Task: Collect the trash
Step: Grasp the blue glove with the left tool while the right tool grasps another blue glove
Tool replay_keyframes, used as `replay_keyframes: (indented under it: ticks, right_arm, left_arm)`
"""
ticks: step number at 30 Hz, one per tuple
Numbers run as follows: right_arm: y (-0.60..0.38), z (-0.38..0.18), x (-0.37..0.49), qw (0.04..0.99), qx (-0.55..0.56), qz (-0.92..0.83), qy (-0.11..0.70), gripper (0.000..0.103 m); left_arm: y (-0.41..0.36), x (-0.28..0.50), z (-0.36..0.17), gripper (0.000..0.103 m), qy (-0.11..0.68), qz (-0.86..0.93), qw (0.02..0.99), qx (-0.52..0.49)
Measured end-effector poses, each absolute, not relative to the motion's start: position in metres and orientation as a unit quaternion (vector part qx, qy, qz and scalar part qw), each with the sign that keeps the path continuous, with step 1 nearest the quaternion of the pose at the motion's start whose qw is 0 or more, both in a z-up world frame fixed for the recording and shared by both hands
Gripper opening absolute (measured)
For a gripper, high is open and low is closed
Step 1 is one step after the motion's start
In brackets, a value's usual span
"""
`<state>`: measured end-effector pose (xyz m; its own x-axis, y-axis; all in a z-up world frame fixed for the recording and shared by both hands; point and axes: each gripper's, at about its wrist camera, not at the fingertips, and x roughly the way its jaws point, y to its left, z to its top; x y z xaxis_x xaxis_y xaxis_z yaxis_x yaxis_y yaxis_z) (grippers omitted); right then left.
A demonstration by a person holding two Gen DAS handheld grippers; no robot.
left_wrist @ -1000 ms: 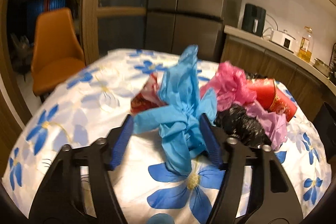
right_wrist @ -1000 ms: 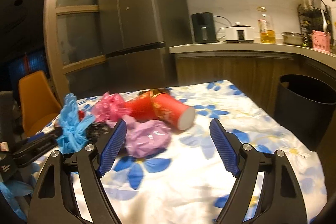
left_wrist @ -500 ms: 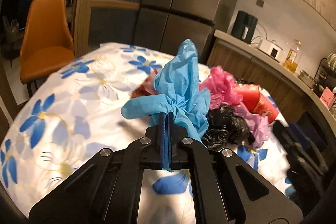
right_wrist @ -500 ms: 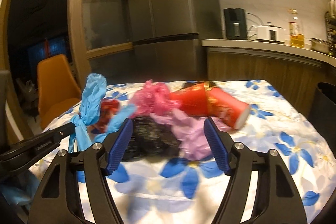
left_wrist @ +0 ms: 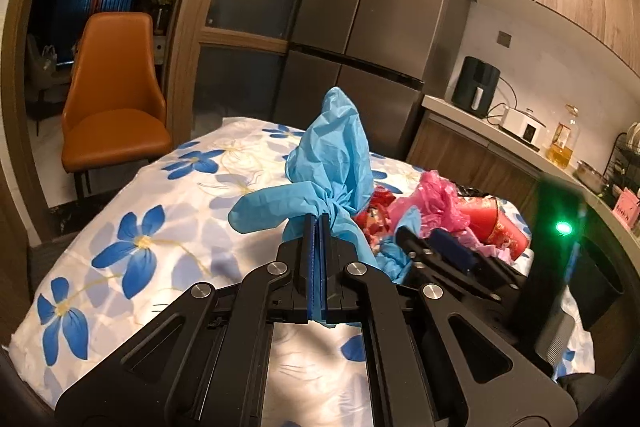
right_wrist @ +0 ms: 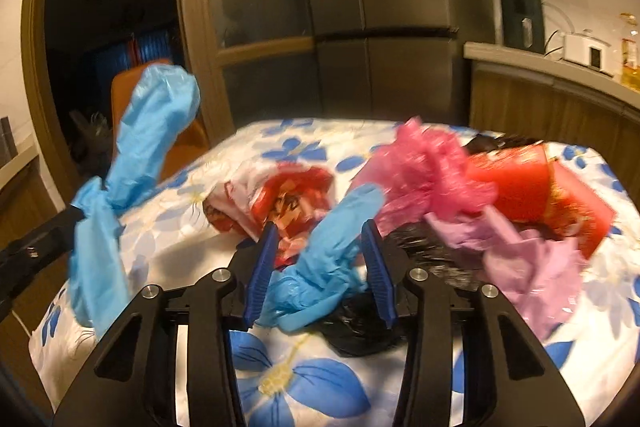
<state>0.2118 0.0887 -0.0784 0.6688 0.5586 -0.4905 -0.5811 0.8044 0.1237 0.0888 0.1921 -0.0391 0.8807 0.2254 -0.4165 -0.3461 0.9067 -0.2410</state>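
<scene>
Mid-pickup: the left gripper (left_wrist: 318, 227) is clamped tight on one blue glove (left_wrist: 332, 155), the right gripper (right_wrist: 322, 259) has just been closing around the second glove (right_wrist: 320, 267), pads not squeezing yet, so next it needs a firm pinch, then probably the bin (left_wrist: 600, 275) on the right.

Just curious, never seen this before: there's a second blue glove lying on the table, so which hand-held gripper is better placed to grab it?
Right. The right hand-held gripper already straddles that blue glove; the left hand-held gripper is shut on another glove.

Our left gripper (left_wrist: 318, 227): jaws pressed together, clamped on the blue glove (left_wrist: 332, 155), raised off the table.
Our right gripper (right_wrist: 320, 247): jaws half apart and just closing, a second blue glove (right_wrist: 328, 255) between them.
</scene>
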Motion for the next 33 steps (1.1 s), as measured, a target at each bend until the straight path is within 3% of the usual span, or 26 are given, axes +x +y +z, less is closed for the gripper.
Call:
replay_keyframes:
  ticks: [4,11,22,33]
  right_arm:
    - [0.094,-0.089,0.223,0.901,-0.022,0.315,0.298,0.035]
    - [0.095,-0.095,0.225,0.893,-0.024,0.325,0.311,0.004]
    - [0.039,-0.041,0.178,0.908,0.035,0.347,0.232,0.002]
    - [-0.04,-0.013,0.146,0.93,0.056,0.309,0.191,0.002]
  left_arm:
    - [0.191,0.088,-0.04,0.001,0.194,0.148,0.957,-0.156]
    - [0.188,0.087,-0.037,0.001,0.192,0.144,0.958,-0.156]
    - [0.172,0.082,-0.028,0.001,0.183,0.135,0.963,-0.145]
    - [0.111,0.084,-0.01,0.001,0.173,0.089,0.975,-0.11]
